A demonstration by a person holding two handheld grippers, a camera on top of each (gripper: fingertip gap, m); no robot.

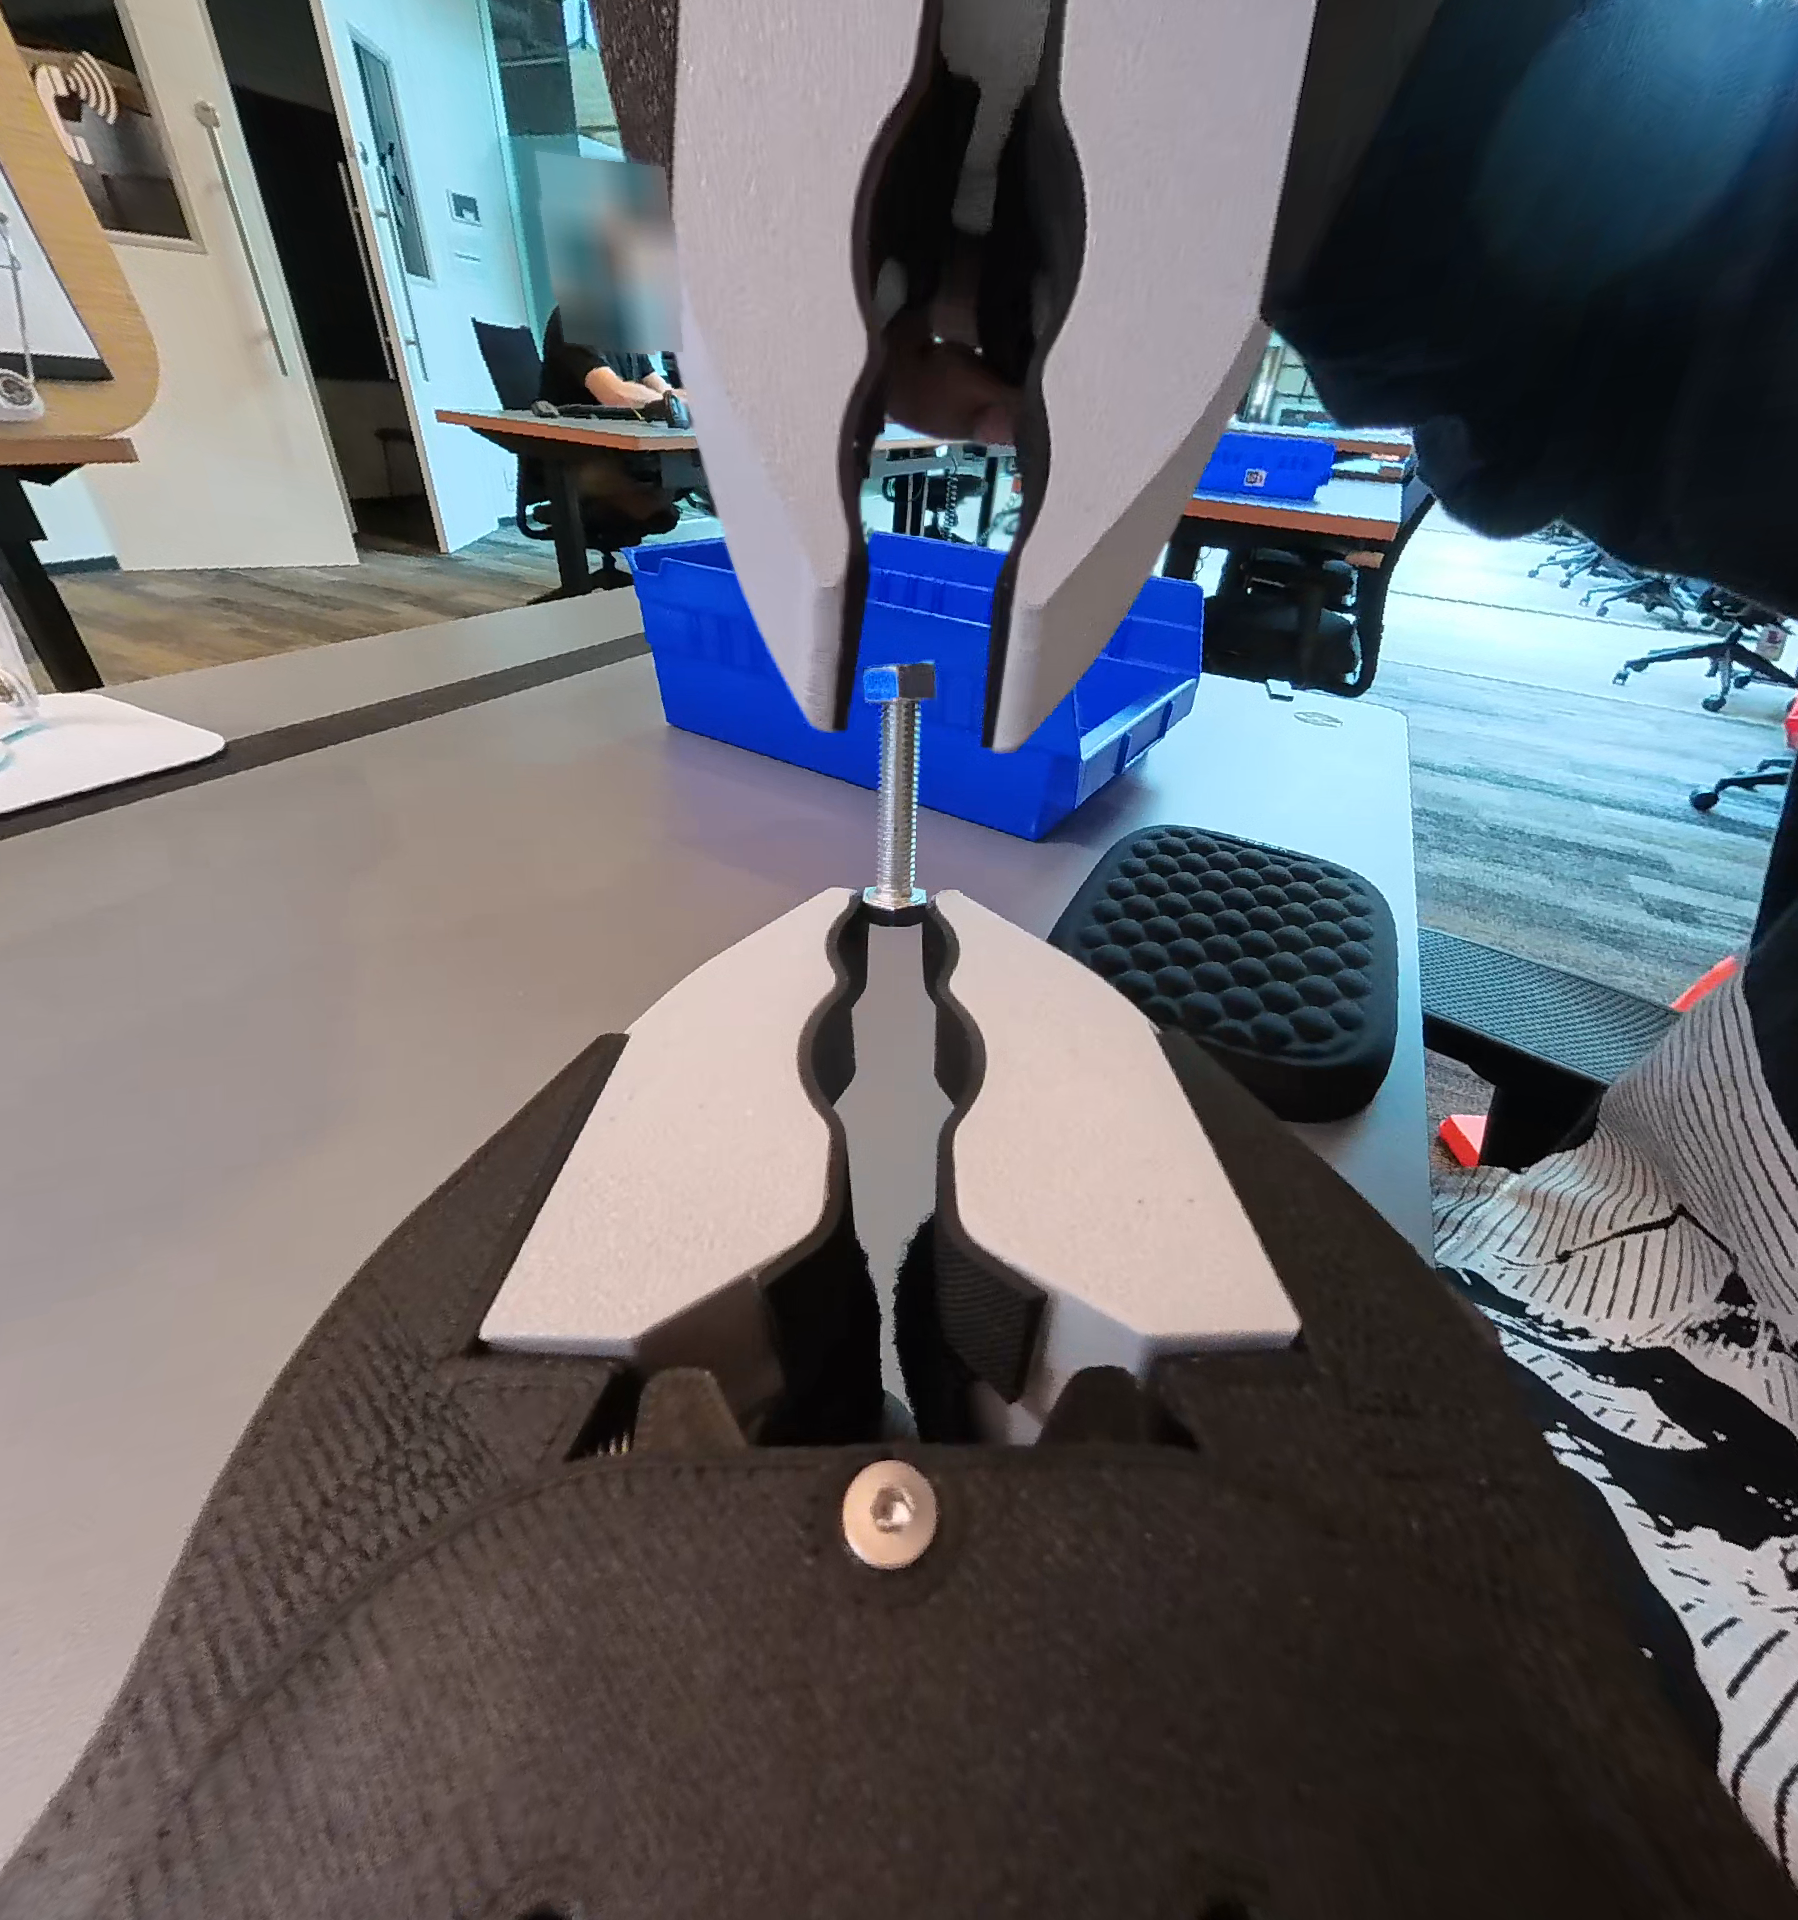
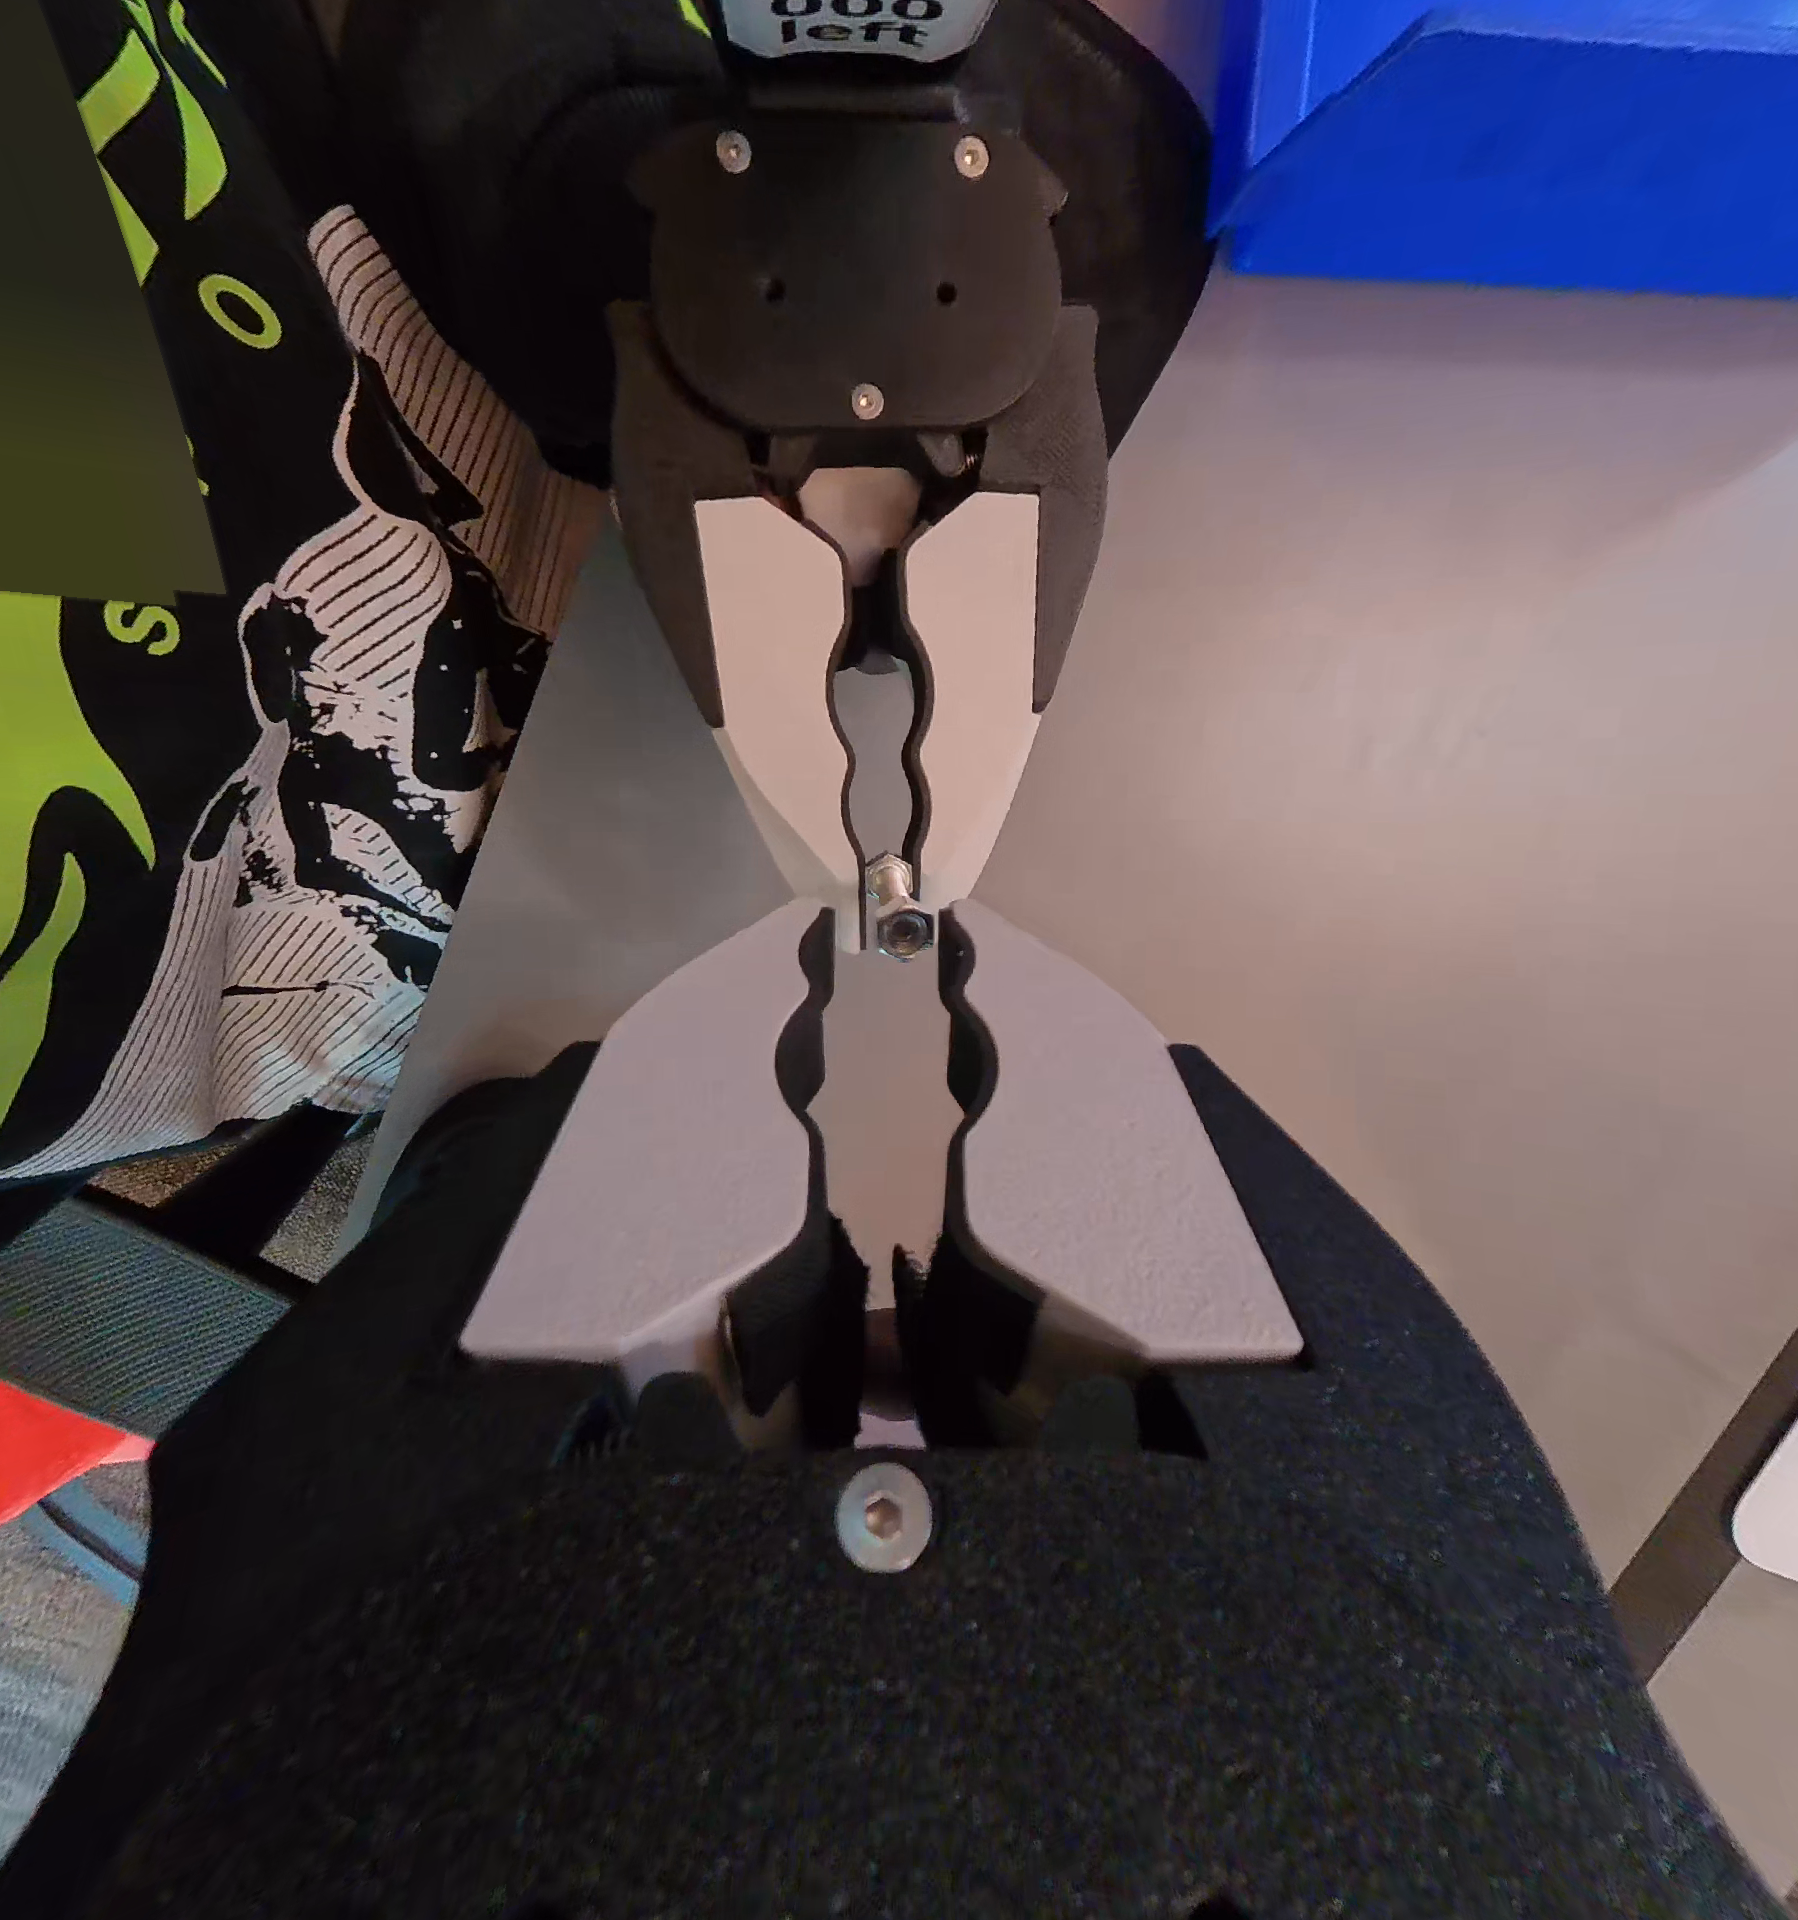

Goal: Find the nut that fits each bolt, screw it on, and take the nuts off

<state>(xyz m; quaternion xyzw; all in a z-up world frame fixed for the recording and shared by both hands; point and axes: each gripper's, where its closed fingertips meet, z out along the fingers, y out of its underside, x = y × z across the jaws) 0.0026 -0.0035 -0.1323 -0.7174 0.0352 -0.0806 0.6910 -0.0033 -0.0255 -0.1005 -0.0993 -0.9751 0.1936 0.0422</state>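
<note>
Figure: two hand-held grippers meeting over a grey table point(image 1: 251, 987). Landmark: the silver bolt point(image 1: 897, 800), standing upright above the table, in front of the blue bin point(image 1: 936, 727). To the bolt's left, a white stand base point(image 1: 74, 748) lies well apart. At the bolt's lower end, the left gripper point(image 1: 897, 909) is narrowly closed, both pads pressing a silver nut point(image 1: 897, 902) threaded on the shank. At the bolt's head, the right gripper point(image 1: 910, 717) hangs from above, its tips spread wider than the head; a gap shows at each side, so nothing is gripped. To the bolt's right lies a black dimpled pad point(image 1: 1238, 956).
</note>
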